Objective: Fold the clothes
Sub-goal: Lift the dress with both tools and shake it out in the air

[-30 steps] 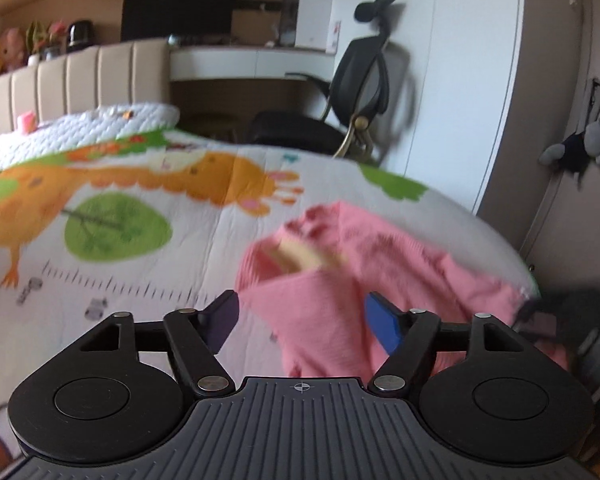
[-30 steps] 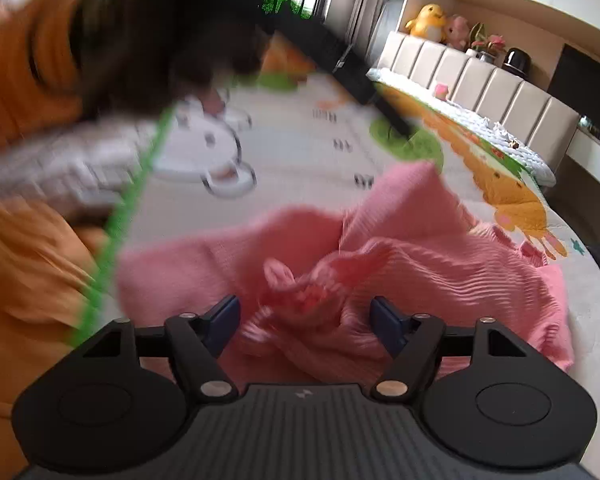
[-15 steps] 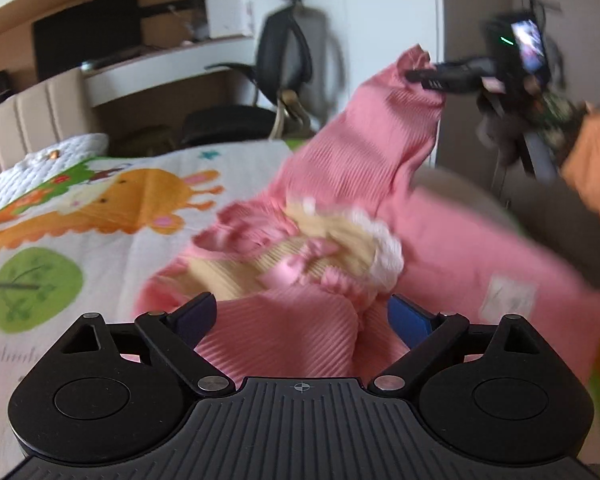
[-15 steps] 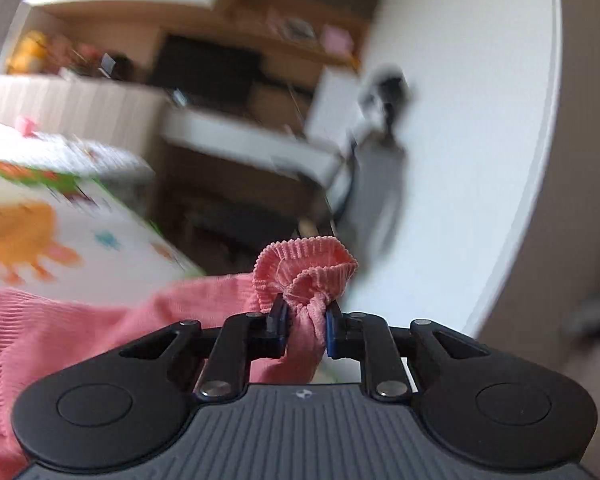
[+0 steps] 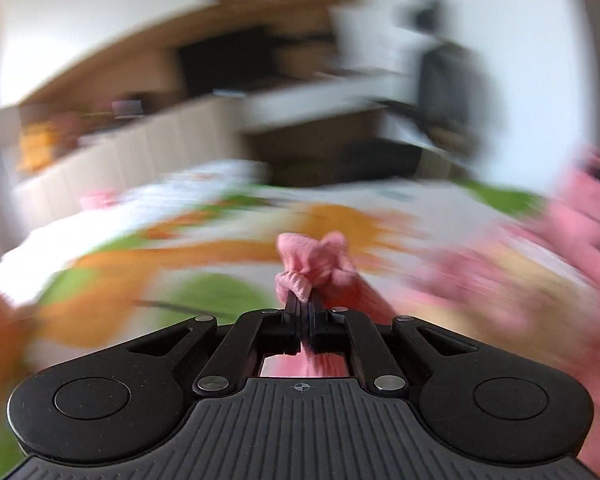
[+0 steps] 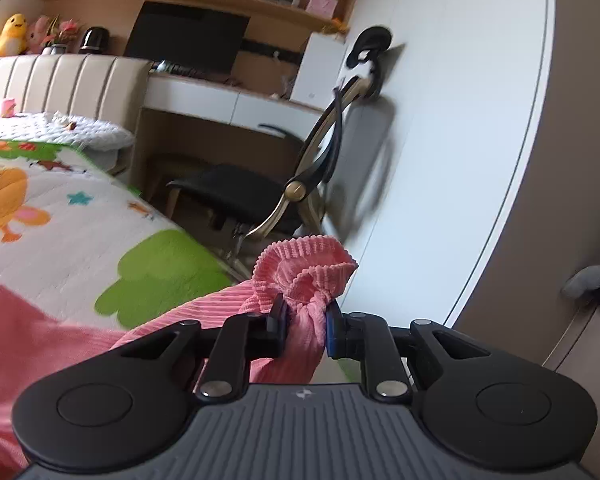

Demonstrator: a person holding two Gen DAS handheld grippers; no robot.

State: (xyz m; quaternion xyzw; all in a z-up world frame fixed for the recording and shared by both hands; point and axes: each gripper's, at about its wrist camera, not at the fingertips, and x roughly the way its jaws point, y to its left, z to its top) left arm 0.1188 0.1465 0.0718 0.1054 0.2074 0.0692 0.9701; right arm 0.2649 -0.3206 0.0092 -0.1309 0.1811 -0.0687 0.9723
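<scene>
Two grippers, one pink garment. The left gripper (image 5: 303, 308) is pinched tight on a bunched pink fold, which puffs out just above its tips; the rest of the pink garment (image 5: 512, 280) trails off blurred to its right. The right gripper (image 6: 305, 322) is clamped narrow on a gathered ribbed edge of that garment (image 6: 304, 268), the cloth running down and left of it over the bed (image 6: 80, 240). Beyond lies the cartoon-print bedspread, one black chair (image 6: 260, 184) ahead of the right gripper, one counter (image 6: 204, 96) behind it, one dark screen (image 6: 186, 36), and one yellow plush toy (image 6: 10, 34) far left
</scene>
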